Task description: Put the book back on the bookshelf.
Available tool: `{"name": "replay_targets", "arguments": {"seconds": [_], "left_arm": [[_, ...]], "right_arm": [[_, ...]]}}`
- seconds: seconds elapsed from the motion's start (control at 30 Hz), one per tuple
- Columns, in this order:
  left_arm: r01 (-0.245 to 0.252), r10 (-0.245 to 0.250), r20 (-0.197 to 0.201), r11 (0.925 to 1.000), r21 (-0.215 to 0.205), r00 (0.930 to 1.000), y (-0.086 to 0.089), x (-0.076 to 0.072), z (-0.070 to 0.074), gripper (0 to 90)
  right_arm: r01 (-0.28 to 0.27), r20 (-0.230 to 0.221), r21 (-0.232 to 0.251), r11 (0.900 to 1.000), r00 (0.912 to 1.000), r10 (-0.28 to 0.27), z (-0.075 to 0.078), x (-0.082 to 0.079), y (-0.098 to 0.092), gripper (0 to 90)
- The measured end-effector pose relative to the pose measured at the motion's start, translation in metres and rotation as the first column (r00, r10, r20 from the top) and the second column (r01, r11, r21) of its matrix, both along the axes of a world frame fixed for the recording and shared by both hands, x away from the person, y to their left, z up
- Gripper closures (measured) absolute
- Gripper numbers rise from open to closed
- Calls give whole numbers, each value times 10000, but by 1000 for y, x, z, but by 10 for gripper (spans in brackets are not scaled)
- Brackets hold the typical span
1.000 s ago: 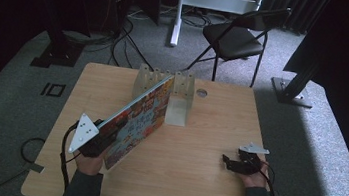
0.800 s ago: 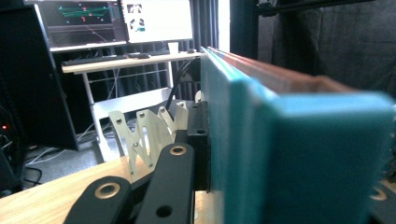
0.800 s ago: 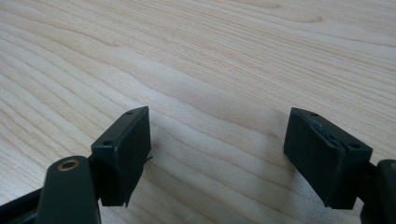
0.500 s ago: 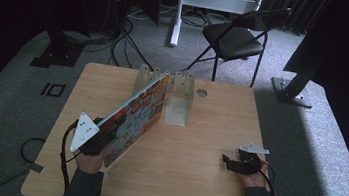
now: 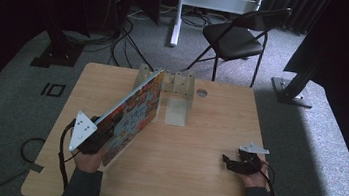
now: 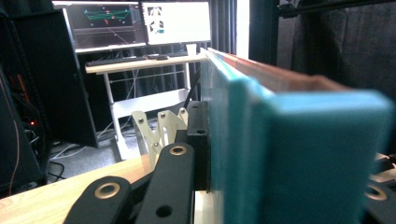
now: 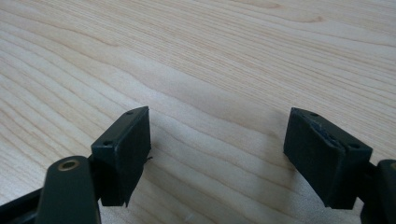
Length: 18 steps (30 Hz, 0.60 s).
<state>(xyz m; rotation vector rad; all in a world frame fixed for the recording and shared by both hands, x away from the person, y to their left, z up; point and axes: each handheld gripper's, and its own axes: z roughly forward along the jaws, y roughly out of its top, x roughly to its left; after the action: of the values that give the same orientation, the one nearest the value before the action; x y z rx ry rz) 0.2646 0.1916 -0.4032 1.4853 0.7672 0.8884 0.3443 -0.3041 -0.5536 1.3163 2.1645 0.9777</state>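
A large flat book [image 5: 130,115] with a colourful cover stands on its long edge, leaning, above the left half of the wooden table [image 5: 191,191]. My left gripper [image 5: 99,136] is shut on the book's near end. In the left gripper view the book's teal edge [image 6: 289,140] sits clamped between the black jaws. The book's far end reaches the left side of a pale metal rack [image 5: 182,84] with upright dividers. My right gripper [image 5: 227,162] rests low at the table's right front, open, with bare wood between its pads [image 7: 126,149].
The rack [image 6: 154,135] stands at the table's far middle, its flat base plate [image 5: 176,112] pointing toward me. A small round hole [image 5: 202,92] lies right of it. Beyond the table are a folding chair [image 5: 235,40], cables on the carpet and a desk with monitors [image 6: 140,21].
The book's far end has edged slightly left along the rack. Both hands stay where they were.
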Motion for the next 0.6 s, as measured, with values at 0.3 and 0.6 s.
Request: {"name": "replay_targets", "arguments": {"seconds": [0.3,0.6], "left_arm": [[-304,303,-41,9995,-125,9995,2,2,-2,806],[-666,666,14,9978,-70,9978,1,3,-4,806]], "right_arm": [[4,-1,1,10000,10000,-4,0,0,0,226],[1,5,-2,10000,10000,-1,0,0,0,226]]}}
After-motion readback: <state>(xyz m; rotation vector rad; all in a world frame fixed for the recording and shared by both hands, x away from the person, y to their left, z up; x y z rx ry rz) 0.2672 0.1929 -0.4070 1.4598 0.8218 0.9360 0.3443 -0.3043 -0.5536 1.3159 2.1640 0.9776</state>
